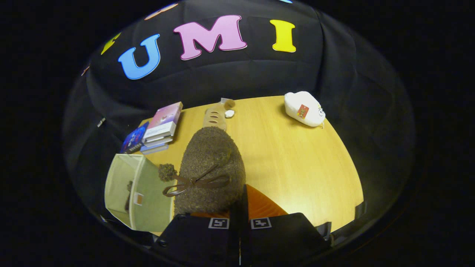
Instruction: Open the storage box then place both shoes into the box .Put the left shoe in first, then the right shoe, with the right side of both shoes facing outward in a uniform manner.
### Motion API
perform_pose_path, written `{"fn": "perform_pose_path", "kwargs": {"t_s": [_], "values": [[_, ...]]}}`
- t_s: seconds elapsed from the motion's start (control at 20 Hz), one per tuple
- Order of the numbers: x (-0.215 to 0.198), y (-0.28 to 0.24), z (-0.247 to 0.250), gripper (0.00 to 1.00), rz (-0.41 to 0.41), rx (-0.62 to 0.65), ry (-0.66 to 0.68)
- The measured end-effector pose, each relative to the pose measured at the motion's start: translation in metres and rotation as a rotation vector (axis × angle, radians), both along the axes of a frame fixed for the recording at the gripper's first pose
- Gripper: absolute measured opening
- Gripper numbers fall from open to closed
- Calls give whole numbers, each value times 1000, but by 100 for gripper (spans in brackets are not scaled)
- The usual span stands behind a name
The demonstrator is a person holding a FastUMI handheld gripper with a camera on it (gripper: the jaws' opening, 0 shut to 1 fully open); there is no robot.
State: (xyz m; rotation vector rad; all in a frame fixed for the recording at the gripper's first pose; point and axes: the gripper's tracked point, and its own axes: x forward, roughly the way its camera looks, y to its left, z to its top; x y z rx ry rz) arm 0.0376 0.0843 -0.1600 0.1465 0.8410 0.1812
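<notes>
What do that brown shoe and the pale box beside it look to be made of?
The shoe, gripped between the gripper fingers, looks like fuzzy fleece or bouclé: nubby, matte, with a smooth ribbon bow. The storage box seems to be soft fabric over stiff panels; flat matte walls suggest this, though I cannot be sure.

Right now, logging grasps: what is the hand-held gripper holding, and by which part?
The hand-held gripper holds the fuzzy brown shoe, clamped at its rear rim.
</notes>
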Motion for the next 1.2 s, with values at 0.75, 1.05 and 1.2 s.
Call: {"fn": "perform_pose_path", "kwargs": {"t_s": [0.75, 1.05, 1.2], "values": [[-63, 260, 23, 6, 181, 128, 85], [-62, 285, -30, 7, 189, 18, 109], [-70, 290, -45, 21, 194, 16, 148]]}}
